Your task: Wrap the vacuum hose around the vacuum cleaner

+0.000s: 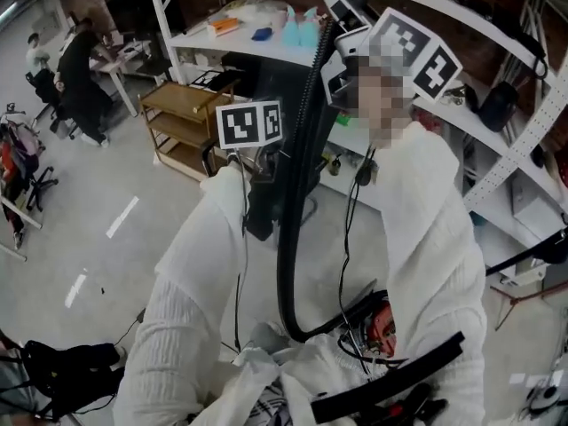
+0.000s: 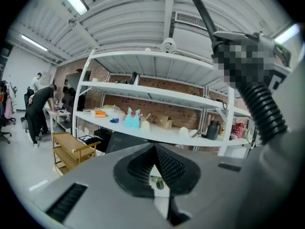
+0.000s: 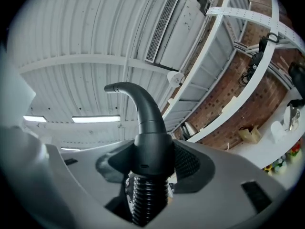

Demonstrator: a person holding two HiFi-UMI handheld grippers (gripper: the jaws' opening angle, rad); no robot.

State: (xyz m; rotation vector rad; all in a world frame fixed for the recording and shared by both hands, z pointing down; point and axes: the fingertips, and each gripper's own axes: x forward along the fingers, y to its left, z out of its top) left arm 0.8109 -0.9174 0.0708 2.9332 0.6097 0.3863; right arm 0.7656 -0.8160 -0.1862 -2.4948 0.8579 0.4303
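Two hand-held grippers are raised close to the head camera on white-sleeved arms. Right gripper (image 3: 152,162): jaws clenched on the smooth black collar of the vacuum hose (image 3: 144,202), just above its ribbed section. The curved rigid end tube (image 3: 141,106) rises beyond the jaws toward the ceiling. Left gripper (image 2: 155,150): jaws closed tip to tip with nothing between them, beside the hose but apart from it. In the head view the hose hangs between the two arms, drops almost straight, and bends at the bottom toward the person's waist, where cables cross it. Farther off: grey floor (image 1: 89,193), a wooden cart (image 1: 182,118), and a white shelving rack (image 2: 157,92) against a brick wall, carrying two blue spray bottles (image 2: 130,119). Farthest left, a person in dark clothing (image 2: 38,109) stands bent forward.
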